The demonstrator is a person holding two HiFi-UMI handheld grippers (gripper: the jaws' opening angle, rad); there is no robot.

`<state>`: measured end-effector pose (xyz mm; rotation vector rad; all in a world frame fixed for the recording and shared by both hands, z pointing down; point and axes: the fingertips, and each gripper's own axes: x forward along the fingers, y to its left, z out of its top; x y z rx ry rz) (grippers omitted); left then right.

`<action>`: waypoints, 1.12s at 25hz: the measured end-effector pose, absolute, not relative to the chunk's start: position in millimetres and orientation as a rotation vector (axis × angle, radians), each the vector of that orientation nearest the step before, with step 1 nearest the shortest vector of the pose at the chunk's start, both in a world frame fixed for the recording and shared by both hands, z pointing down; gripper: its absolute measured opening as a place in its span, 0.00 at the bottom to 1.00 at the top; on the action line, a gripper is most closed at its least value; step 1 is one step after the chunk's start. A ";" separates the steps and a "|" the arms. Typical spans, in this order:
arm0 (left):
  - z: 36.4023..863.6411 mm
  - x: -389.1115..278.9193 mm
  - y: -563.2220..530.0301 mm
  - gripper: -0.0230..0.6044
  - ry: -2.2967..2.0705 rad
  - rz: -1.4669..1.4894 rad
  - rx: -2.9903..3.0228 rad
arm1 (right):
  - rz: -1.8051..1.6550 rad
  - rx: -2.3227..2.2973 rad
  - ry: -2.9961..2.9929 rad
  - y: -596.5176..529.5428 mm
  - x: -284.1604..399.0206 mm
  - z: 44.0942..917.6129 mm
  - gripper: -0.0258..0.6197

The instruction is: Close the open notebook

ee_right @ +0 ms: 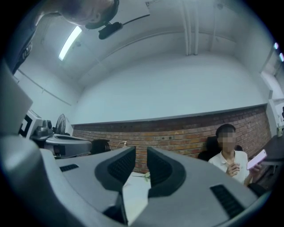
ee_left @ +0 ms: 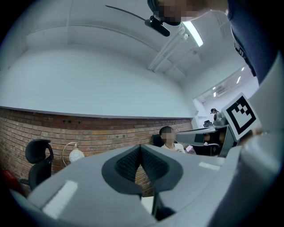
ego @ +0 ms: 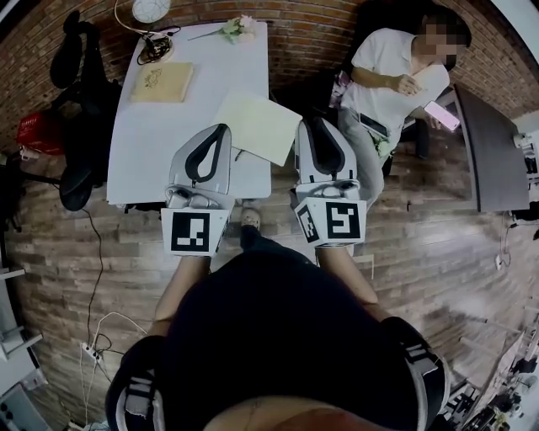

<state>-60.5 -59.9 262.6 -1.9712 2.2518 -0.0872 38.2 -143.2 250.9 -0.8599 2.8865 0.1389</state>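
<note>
In the head view a pale yellow notebook [ego: 257, 126] lies flat at the near right corner of the white table [ego: 147, 143], with one corner past the edge. Both grippers hang level in front of the table's near edge, apart from the notebook. My left gripper [ego: 222, 129] sits just left of it, and in the left gripper view [ee_left: 140, 147] its jaw tips touch with nothing between them. My right gripper [ego: 312, 123] is just right of the notebook; in the right gripper view [ee_right: 141, 153] a narrow gap shows between its pads, and the gap is empty.
A tan book [ego: 162, 82], cables [ego: 154, 46], a flower sprig [ego: 236, 29] and a white round lamp [ego: 150, 8] sit on the far part of the table. A seated person [ego: 396, 76] holds a phone at the right, beside a dark desk [ego: 493, 151]. An office chair [ego: 80, 93] stands at the left.
</note>
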 end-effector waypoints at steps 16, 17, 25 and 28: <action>270.5 -118.0 -156.1 0.05 2.178 -0.118 -2.059 | 0.115 -0.987 2.857 -230.7 -10.8 263.1 0.15; 271.0 -118.9 -159.2 0.05 2.172 -0.117 -2.064 | 0.115 -0.997 2.854 -232.6 -10.8 264.1 0.15; 272.1 -110.7 -178.5 0.05 2.098 -0.106 -2.137 | 0.110 -1.094 2.821 -238.2 2.9 267.7 0.15; 271.2 -108.6 -183.4 0.05 2.067 -0.105 -2.171 | 0.104 -1.144 2.805 -236.1 9.6 269.6 0.15</action>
